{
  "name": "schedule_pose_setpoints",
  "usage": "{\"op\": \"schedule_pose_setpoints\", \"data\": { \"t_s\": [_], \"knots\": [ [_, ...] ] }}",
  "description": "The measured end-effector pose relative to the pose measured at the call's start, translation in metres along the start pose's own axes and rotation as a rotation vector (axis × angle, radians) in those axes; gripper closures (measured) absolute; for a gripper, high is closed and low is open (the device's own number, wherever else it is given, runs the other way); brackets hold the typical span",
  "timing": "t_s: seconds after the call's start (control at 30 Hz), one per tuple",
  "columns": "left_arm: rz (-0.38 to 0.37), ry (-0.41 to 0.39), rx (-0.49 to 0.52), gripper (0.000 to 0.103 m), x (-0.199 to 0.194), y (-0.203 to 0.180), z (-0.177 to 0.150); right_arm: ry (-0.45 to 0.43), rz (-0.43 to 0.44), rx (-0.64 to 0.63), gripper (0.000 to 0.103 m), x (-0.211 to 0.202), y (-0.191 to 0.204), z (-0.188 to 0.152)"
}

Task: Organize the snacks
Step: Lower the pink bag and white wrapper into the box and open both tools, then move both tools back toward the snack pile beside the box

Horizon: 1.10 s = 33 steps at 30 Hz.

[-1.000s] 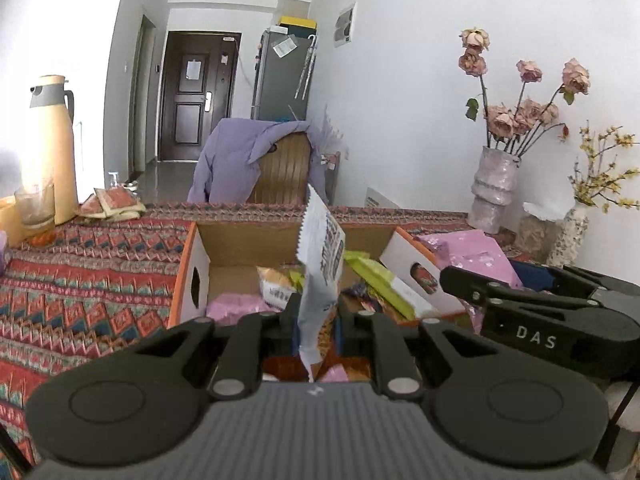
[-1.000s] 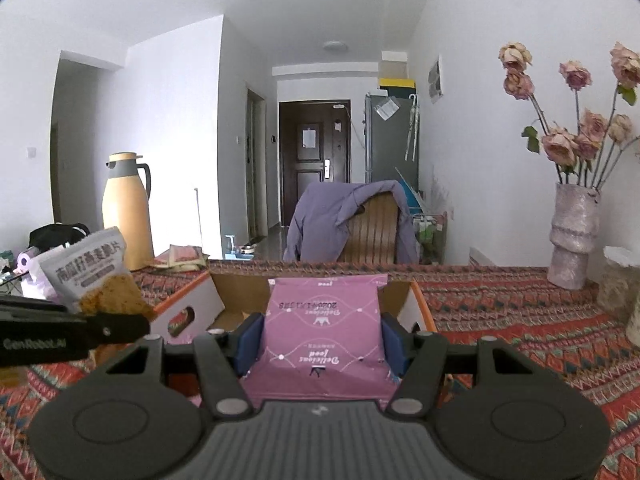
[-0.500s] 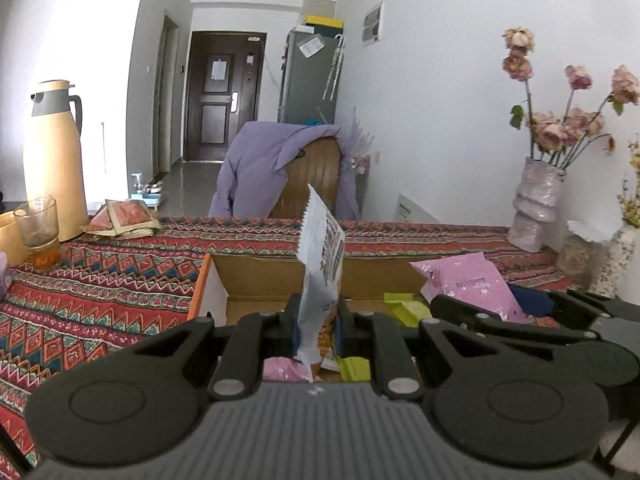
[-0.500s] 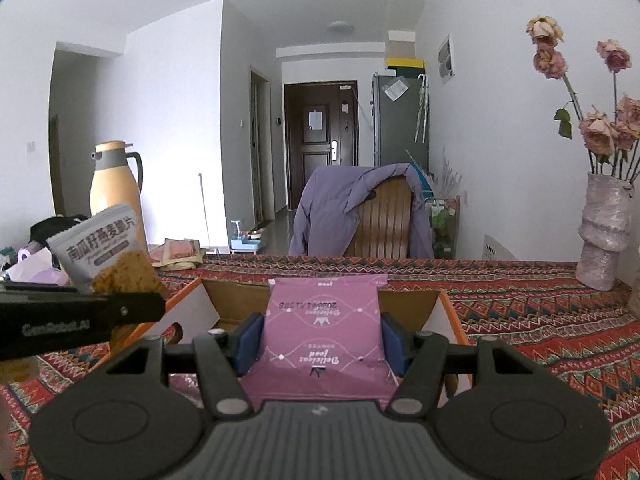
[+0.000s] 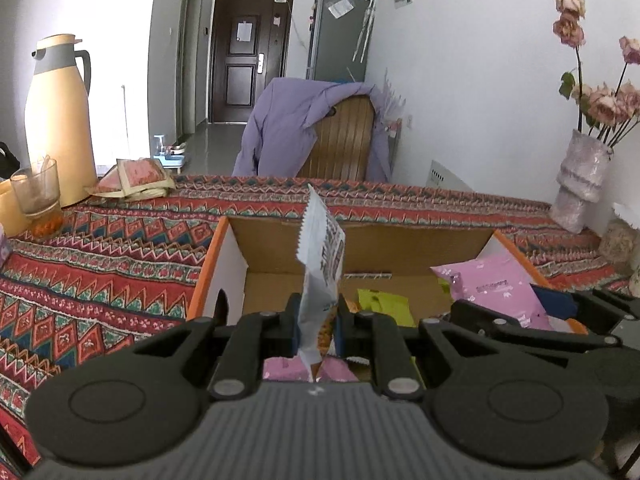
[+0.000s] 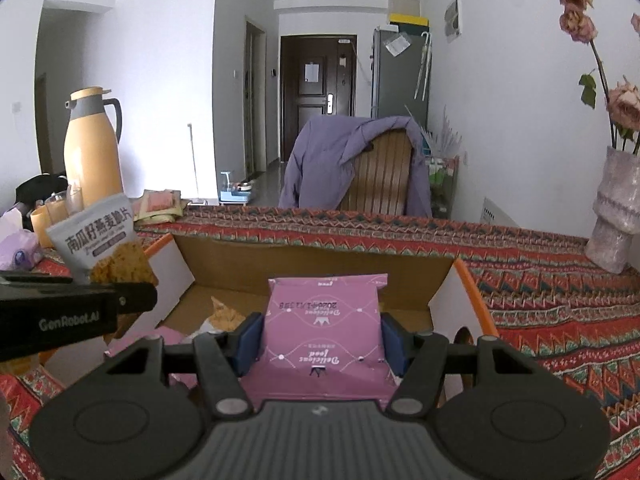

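Observation:
An open cardboard box (image 5: 360, 246) with orange-edged flaps lies on the patterned tablecloth; it holds pink and green snack packets (image 5: 384, 304). My left gripper (image 5: 317, 320) is shut on a thin white and grey oat-crisp packet (image 5: 322, 268), held edge-on above the box's near side. The same packet (image 6: 102, 246) shows face-on at the left of the right wrist view. My right gripper (image 6: 322, 336) is shut on a pink snack packet (image 6: 324, 320), held flat over the box (image 6: 316, 258). That pink packet (image 5: 492, 290) also appears at the right of the left wrist view.
A yellow thermos jug (image 5: 56, 120), a glass (image 5: 38, 190) and flat red sachets (image 5: 136, 176) stand at the table's left. A vase of dried roses (image 5: 580, 176) is at the right by the wall. A chair with a purple jacket (image 5: 316, 128) is behind the table.
Both grippers have moved forward over the box with their packets still held. The box now looks nearer and lower in both views, and the far table edge has come closer.

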State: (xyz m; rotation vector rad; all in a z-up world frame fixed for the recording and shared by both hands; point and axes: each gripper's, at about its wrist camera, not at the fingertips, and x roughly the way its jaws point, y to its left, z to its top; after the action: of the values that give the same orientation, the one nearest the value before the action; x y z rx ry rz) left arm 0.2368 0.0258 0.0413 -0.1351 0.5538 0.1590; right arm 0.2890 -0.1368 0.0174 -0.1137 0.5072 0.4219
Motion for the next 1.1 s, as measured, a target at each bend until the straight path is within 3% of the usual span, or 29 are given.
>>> {"op": "schedule_pose_setpoints", "data": {
  "t_s": [0.23, 0.27, 0.3, 0.33, 0.43, 0.5, 0.57, 1.1],
  "knots": [
    [-0.032, 0.012, 0.001, 0.083, -0.002, 0.002, -0.008, 0.024, 0.005, -0.001, 0.04, 0.002, -0.003, -0.005],
    [-0.036, 0.007, -0.001, 0.073, -0.004, 0.002, -0.008, 0.025, 0.002, 0.003, 0.031, 0.001, -0.004, -0.005],
    [-0.04, 0.0, -0.004, 0.056, -0.007, 0.003, -0.008, 0.022, 0.002, 0.009, 0.02, 0.0, -0.006, -0.004],
    [-0.032, -0.013, -0.01, 0.048, -0.01, 0.005, -0.008, 0.018, 0.001, 0.015, 0.015, -0.002, -0.007, -0.004],
    [-0.025, -0.053, -0.023, 0.029, -0.02, 0.01, -0.009, 0.003, -0.004, 0.04, 0.003, -0.009, -0.015, -0.004],
    [-0.02, -0.062, -0.054, 0.0, -0.024, 0.015, -0.009, -0.007, -0.008, 0.06, 0.0, -0.014, -0.021, -0.005],
    [-0.018, -0.101, -0.074, 0.0, -0.031, 0.019, -0.009, -0.012, -0.007, 0.07, 0.0, -0.018, -0.025, -0.007],
    [-0.035, -0.157, -0.077, 0.0, -0.079, 0.021, -0.027, -0.119, 0.02, 0.06, 0.0, -0.085, -0.029, -0.025]
  ]
}}
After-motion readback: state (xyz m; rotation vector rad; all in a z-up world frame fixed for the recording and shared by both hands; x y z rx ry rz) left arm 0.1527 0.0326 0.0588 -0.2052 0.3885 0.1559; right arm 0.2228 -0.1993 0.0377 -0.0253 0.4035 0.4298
